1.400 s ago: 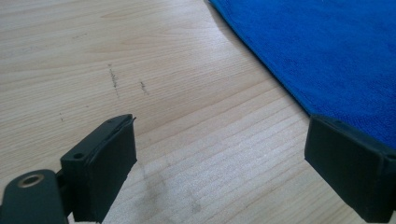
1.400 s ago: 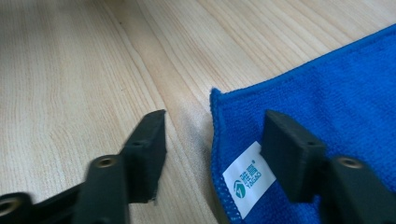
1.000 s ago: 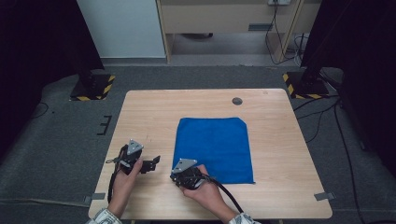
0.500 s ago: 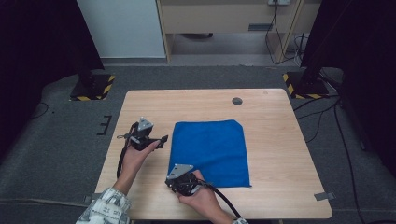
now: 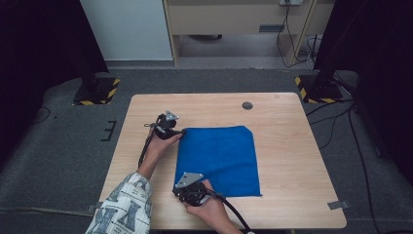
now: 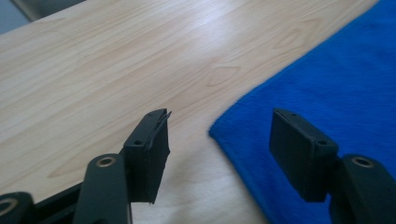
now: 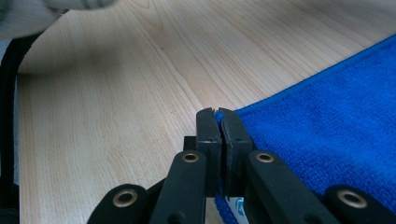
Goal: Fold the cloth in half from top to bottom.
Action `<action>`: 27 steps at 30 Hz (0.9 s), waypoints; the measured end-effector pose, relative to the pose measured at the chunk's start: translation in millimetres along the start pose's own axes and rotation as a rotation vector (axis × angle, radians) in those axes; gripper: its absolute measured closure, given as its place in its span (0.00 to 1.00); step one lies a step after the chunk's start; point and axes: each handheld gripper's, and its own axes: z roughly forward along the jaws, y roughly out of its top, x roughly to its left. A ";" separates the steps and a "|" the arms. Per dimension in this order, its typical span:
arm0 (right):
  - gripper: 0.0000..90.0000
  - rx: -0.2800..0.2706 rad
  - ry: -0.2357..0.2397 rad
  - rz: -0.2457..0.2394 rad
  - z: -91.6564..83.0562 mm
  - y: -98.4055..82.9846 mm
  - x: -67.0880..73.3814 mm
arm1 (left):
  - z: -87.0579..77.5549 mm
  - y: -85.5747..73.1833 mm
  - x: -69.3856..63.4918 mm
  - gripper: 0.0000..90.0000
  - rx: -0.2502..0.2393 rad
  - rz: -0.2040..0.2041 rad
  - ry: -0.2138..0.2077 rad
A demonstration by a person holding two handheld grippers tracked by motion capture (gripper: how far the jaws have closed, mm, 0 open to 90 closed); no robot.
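A blue cloth [image 5: 219, 158] lies flat on the wooden table [image 5: 292, 146]. My right gripper [image 5: 189, 191] sits at the cloth's near left corner, and in the right gripper view the gripper [image 7: 217, 116] is shut on that corner of the cloth [image 7: 336, 116]. My left gripper [image 5: 181, 132] is at the far left corner. In the left gripper view it [image 6: 219, 140] is open; its jaws have just been closing, and the corner of the cloth [image 6: 336, 84] lies between them, untouched by the pads.
A small dark round disc [image 5: 247, 105] is set in the table near its far edge. Two black stands with yellow-and-black bases [image 5: 95, 90] [image 5: 316, 87] rise from the floor beyond the table. A black cable [image 5: 234, 214] trails from the right gripper.
My left gripper has moved away from the person, from the near left of the table to the cloth's far left corner. The right gripper has stayed at the near left corner.
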 end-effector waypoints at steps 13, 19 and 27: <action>0.97 -0.011 0.002 0.012 -3.4 0.9 -0.1 | 19.5 -7.5 -0.2 0.50 0.029 -0.050 -0.016; 0.97 -0.017 0.000 0.017 -4.3 2.1 0.2 | 18.2 -6.0 -5.2 0.73 0.031 -0.034 -0.061; 0.98 -0.021 -0.016 0.006 -8.7 5.5 2.6 | 15.5 1.4 -13.5 0.96 0.008 -0.061 -0.071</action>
